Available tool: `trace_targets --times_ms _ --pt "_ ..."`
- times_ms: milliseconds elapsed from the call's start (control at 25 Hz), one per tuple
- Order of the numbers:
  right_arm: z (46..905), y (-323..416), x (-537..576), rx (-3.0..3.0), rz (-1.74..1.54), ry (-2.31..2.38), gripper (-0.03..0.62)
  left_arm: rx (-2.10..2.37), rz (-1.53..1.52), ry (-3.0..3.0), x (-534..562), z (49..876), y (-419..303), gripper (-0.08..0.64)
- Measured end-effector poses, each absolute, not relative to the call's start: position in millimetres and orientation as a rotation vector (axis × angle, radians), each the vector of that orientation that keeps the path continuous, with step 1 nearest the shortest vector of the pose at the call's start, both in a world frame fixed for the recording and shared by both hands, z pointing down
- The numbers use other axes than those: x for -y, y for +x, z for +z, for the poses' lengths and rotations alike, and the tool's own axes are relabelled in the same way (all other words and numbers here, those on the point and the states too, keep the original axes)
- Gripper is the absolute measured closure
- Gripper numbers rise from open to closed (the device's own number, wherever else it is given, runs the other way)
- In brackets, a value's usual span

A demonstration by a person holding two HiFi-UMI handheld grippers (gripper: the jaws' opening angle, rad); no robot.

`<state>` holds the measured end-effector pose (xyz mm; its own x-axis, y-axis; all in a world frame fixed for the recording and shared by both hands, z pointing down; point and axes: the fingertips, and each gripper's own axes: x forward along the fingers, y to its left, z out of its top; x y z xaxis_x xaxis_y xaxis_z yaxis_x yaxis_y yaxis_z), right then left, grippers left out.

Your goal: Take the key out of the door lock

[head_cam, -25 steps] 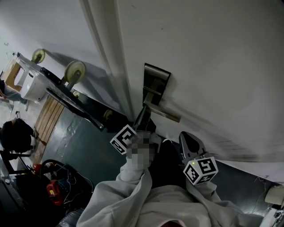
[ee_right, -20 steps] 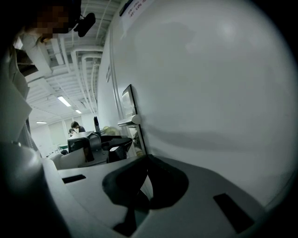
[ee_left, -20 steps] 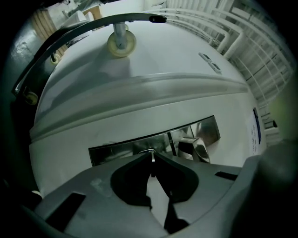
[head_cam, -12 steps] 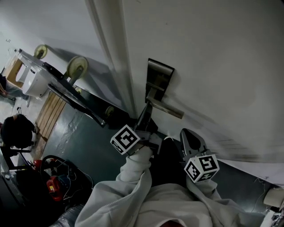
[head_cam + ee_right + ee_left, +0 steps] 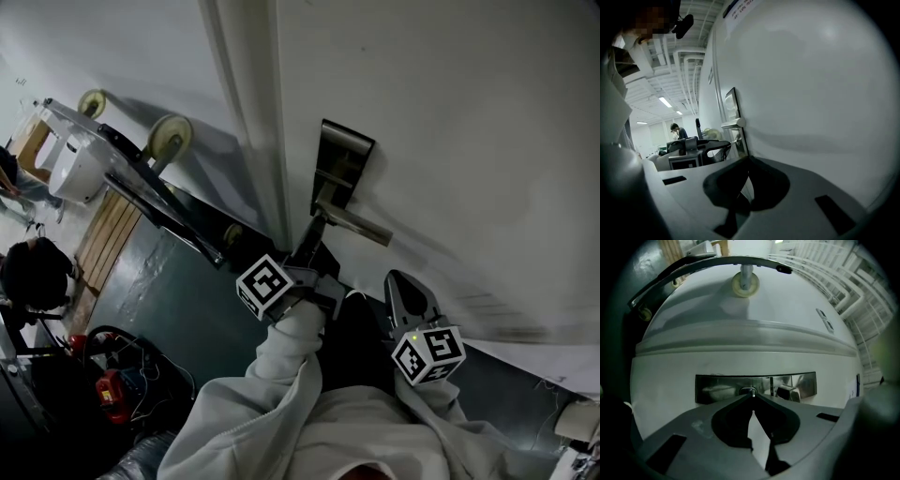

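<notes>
Head view looks down a white door [image 5: 450, 112] to a dark glossy floor [image 5: 178, 309], where a wheeled cart [image 5: 141, 183] sits by the wall, well left of both pairs of jaws. The left gripper [image 5: 316, 228] has its jaws pinching the key [image 5: 749, 391], a sliver of metal at their tips against the steel lock plate [image 5: 722, 387], with the lever handle [image 5: 788, 392] just to their right. The right gripper [image 5: 401, 283] hangs beside the door with its jaws pressed together on nothing. The keyhole and key blade are hidden behind the jaw tips, and from above the key cannot be made out.
</notes>
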<state>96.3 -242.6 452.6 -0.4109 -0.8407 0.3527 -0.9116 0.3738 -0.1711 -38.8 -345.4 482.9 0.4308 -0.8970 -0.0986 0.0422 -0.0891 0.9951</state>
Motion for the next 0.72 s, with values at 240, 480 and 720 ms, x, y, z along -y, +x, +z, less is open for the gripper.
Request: trace_targets --times_ms 240,480,720 --pt "454 89 238 2.439 0.503 1.547 0.540 0.758 -1.015 1.347 333 479 -43 0.535" --pt "460 79 236 2.460 0.516 1.513 0.540 0.849 -0.963 1.419 298 487 -64 0.535" --pt "462 54 230 2.509 0.508 1.444 0.540 0.880 -0.990 1.427 272 486 -89 0.535"
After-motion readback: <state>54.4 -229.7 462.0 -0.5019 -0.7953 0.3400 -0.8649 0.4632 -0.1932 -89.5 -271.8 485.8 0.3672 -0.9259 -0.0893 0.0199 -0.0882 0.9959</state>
